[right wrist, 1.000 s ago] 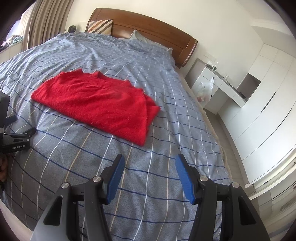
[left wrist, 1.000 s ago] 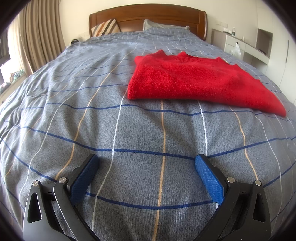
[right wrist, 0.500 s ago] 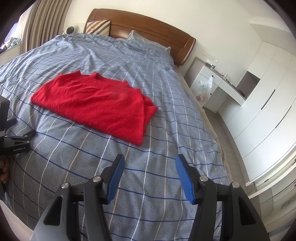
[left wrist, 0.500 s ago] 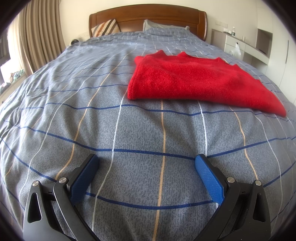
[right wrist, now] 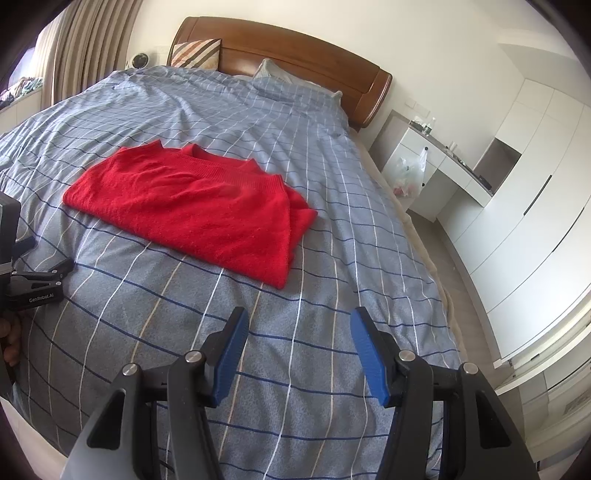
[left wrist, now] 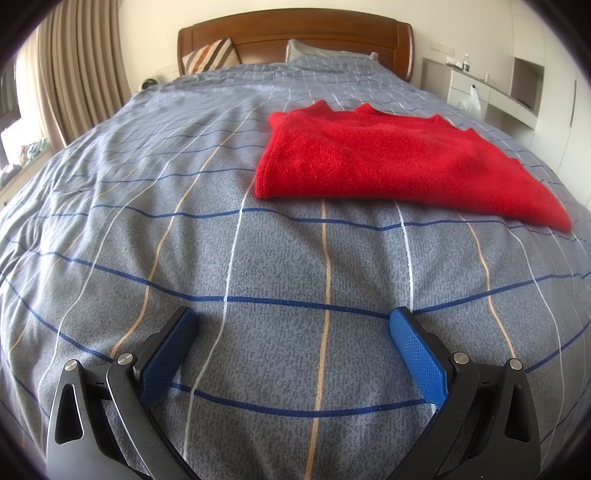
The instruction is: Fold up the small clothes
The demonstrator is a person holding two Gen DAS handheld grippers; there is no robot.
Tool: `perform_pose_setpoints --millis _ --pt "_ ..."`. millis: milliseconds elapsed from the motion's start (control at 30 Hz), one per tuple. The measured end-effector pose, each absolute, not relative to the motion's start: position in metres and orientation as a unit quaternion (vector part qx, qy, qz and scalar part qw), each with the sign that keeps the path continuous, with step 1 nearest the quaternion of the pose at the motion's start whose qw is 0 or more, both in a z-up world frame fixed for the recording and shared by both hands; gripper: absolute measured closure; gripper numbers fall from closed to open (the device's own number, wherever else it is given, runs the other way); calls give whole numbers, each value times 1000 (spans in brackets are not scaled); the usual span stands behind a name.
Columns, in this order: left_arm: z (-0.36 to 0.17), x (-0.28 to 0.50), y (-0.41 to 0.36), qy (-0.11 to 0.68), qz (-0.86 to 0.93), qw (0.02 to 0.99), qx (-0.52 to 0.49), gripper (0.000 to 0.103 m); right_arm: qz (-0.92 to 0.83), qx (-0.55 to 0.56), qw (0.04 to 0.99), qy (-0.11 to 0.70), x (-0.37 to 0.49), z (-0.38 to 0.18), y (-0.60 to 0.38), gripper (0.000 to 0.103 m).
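Note:
A red knitted sweater (left wrist: 388, 166) lies folded flat on the grey checked bedspread (left wrist: 184, 240); the right wrist view shows the same sweater (right wrist: 195, 206) left of centre with its folded edge toward the right. My left gripper (left wrist: 293, 325) hovers over bare bedspread, short of the sweater's near left corner, open with nothing between its blue pads. My right gripper (right wrist: 299, 325) is open too and empty, over the bedspread (right wrist: 332, 277) just short of the sweater's near right corner. The left gripper's black body (right wrist: 33, 284) shows at the left edge of the right wrist view.
A wooden headboard (left wrist: 295, 33) with pillows stands at the far end. Curtains (left wrist: 77, 74) hang on the left. The bed's right edge drops to the floor (right wrist: 443, 258) beside a white desk (right wrist: 443, 166) and white wardrobes (right wrist: 524, 192).
The right wrist view has shifted very slightly, so the sweater sits a touch lower and further left. The left view is unchanged, and both grippers stay open.

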State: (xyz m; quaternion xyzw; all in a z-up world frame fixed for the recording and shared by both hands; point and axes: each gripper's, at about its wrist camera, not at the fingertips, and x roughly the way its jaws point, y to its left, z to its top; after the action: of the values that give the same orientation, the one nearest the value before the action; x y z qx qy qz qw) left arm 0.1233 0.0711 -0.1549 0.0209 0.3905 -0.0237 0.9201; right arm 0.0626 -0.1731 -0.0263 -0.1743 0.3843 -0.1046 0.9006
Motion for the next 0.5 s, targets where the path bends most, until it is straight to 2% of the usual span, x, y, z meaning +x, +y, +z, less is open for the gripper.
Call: perform_pose_setpoints --millis 167,300,400,500 --pt "-154 124 71 395 -23 918 20 1 -80 -146 908 383 63 -30 -178 46" --pt "-135 125 81 431 -41 901 -3 2 5 -42 913 407 89 -46 -210 43" --pt "-114 114 102 416 -58 906 -54 1 22 35 923 383 120 -42 -247 43" --pt "-105 111 113 399 -48 914 -55 1 61 126 921 363 168 -43 -280 43"
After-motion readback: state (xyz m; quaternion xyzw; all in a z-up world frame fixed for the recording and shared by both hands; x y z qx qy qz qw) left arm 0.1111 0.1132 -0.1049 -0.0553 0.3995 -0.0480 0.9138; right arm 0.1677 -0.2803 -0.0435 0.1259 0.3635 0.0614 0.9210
